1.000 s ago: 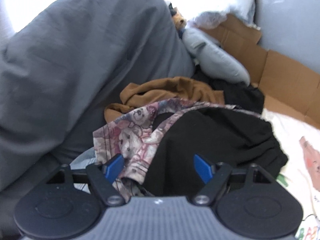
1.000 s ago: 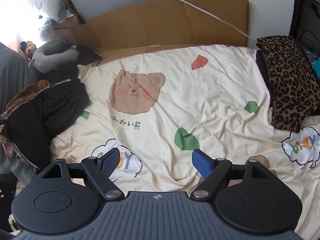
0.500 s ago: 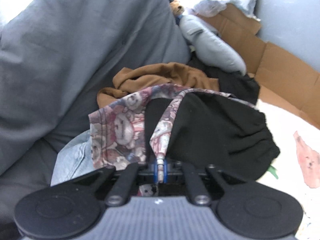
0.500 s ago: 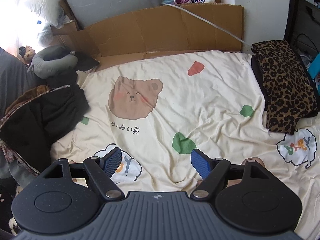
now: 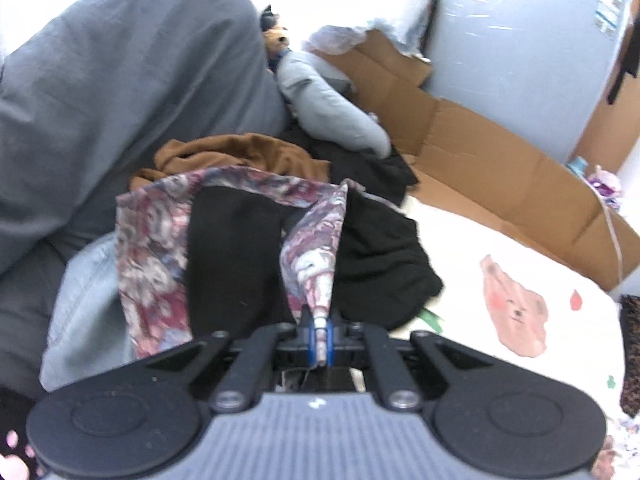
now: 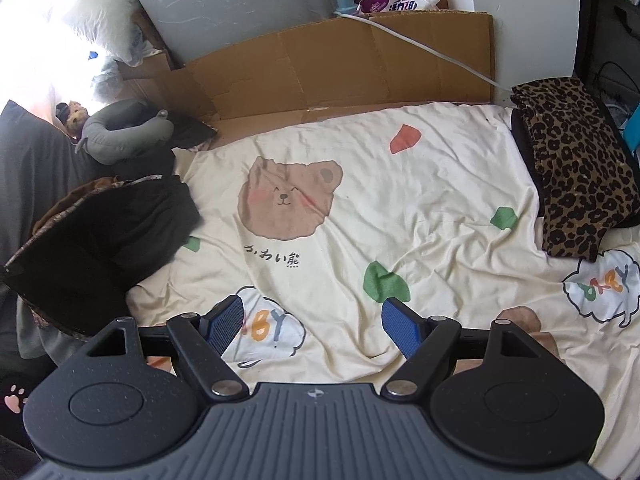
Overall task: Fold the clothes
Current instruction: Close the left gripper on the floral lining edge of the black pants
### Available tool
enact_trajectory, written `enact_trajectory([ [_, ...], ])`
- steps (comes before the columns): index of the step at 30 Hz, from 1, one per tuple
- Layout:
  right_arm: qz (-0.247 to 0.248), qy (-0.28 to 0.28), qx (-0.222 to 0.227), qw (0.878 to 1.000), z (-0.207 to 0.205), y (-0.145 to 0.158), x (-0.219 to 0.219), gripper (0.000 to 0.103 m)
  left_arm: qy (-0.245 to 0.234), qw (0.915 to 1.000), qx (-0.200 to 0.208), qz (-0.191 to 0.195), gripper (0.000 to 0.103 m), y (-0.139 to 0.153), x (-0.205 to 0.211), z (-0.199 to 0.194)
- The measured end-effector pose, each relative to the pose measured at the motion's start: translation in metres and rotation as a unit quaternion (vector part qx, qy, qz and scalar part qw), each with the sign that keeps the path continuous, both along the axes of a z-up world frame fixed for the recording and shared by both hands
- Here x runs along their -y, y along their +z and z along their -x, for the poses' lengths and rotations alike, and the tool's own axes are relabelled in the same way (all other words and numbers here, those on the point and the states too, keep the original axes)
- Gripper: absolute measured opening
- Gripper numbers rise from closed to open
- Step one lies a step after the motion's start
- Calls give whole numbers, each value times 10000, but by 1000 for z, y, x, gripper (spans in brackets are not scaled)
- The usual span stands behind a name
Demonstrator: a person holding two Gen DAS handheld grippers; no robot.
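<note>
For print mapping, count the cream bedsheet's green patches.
3 green patches: one ahead of the right gripper, one beside the leopard-print cloth, one by the black garment; more possibly hidden.

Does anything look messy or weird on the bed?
Yes: the clothes pile at the bed's left edge is a jumble. The left gripper pinches a corner of the bear-print garment. The leopard-print cloth lies folded on the far right.

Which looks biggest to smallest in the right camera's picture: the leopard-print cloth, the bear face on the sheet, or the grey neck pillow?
1. Leopard-print cloth
2. Bear face, close behind, so that order is unsure
3. Grey neck pillow, smallest, though it lies farther from the camera
</note>
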State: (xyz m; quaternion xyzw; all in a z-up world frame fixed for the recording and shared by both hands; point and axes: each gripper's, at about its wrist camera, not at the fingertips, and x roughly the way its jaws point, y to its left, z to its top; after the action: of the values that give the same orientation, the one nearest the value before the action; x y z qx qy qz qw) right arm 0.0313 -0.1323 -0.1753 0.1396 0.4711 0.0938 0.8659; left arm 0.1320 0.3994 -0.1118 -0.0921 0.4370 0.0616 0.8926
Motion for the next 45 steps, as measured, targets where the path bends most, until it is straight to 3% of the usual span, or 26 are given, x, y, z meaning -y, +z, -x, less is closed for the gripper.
enact_trajectory([
  [15, -523, 58, -25, 9986, 5, 2, -4, 81, -762, 9960, -122, 448, 5, -3, 91, 32],
  [29, -1432, 342, -414, 9882, -14, -22, -33, 81, -1310, 9827, -329, 1266, 5, -47, 148, 64],
  [36, -2742, 694, -958, 9544, -45, -49, -67, 80, -1589, 9737, -460, 1566, 5, -64, 161, 68],
  [41, -3231, 754, -1457, 9320, -58, -75, -95, 73, -1725, 9683, -475, 1743, 5, -64, 162, 72],
  [45, -3674, 676, -1824, 9095, -61, -100, -111, 62, -1860, 9635, -521, 1856, 5, -67, 164, 79],
])
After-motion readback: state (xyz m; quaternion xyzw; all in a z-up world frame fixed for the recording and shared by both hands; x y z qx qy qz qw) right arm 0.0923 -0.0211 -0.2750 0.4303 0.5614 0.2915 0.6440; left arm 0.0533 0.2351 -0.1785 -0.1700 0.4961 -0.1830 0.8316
